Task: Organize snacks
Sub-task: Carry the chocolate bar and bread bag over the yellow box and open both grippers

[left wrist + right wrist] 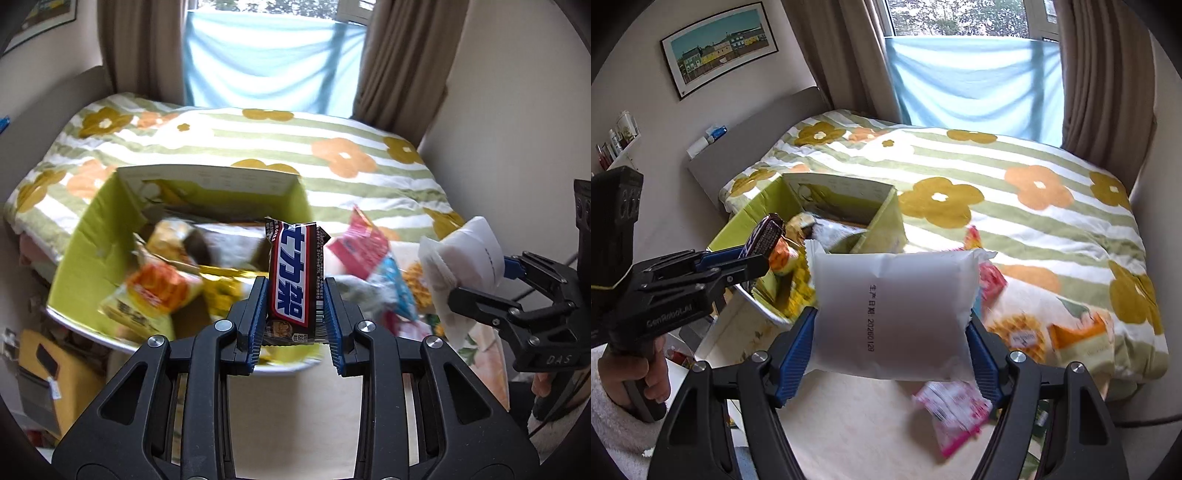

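Fingers: left fingers [293, 314] clamp a dark-brown wrapped chocolate bar [293, 275], long axis upright | right fingers [892, 350] grip a frosted white plastic pouch [892, 310] across its width | both hang just short of the open lime-green cardboard box [85, 240] on the bed – left hand nearer, likely drops first.

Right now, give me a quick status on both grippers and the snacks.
Left gripper shut on chocolate bar. Right gripper shut on white packet. Green box open, nothing blocking. Loose snacks remain outside.
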